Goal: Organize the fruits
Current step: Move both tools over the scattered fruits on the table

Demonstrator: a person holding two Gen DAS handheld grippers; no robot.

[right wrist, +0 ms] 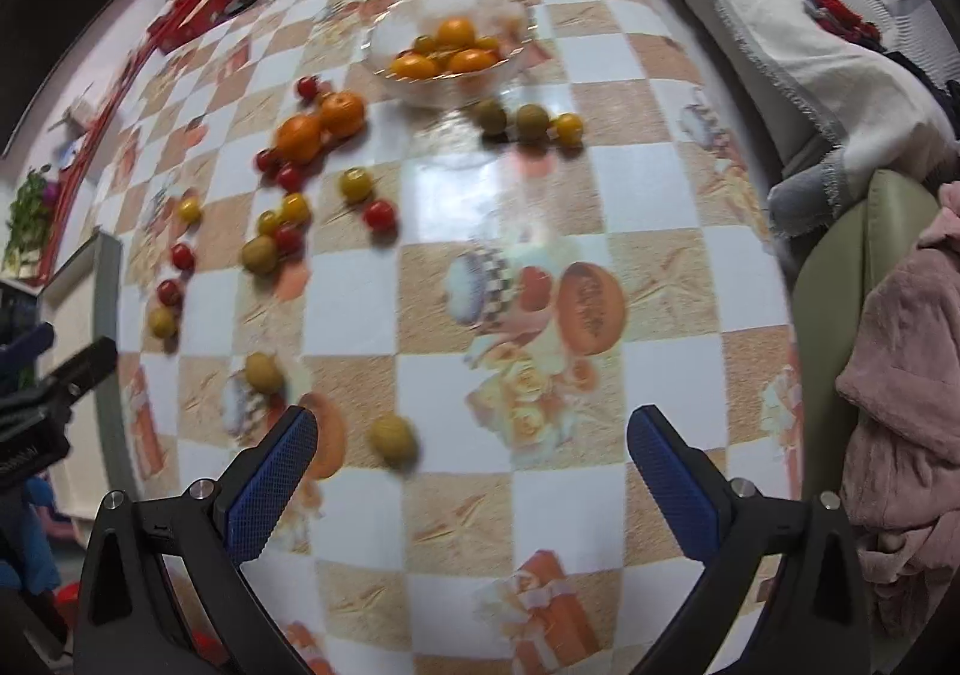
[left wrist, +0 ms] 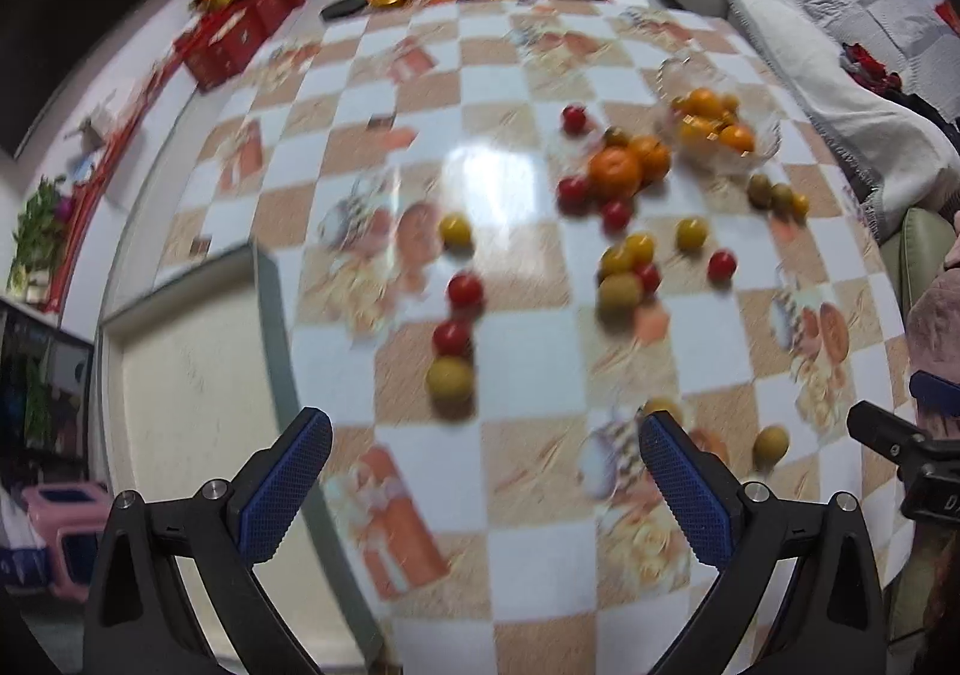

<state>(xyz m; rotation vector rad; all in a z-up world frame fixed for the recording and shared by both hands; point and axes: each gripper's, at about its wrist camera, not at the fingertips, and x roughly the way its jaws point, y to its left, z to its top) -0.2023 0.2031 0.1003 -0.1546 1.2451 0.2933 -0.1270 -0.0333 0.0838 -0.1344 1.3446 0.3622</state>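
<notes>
Both the left gripper (left wrist: pixel 486 471) and right gripper (right wrist: pixel 474 465) gape wide and empty over the checkered tablecloth (right wrist: pixel 630 183), oranges piled in the clear glass bowl (right wrist: pixel 447 48), small red and yellow fruits (right wrist: pixel 288 231) scattered outside it.

Left wrist view: looks forward and down along the left gripper (left wrist: pixel 486 471) fingers, from the near left over the checkered table (left wrist: pixel 420 147), close above it. Right wrist view: same heading from the near right, along the right gripper (right wrist: pixel 474 465) — similar height. Shared: the scattered fruit, the glass bowl (left wrist: pixel 720 135) (right wrist: pixel 447 45) far right, and the clutter at the far edge.
</notes>
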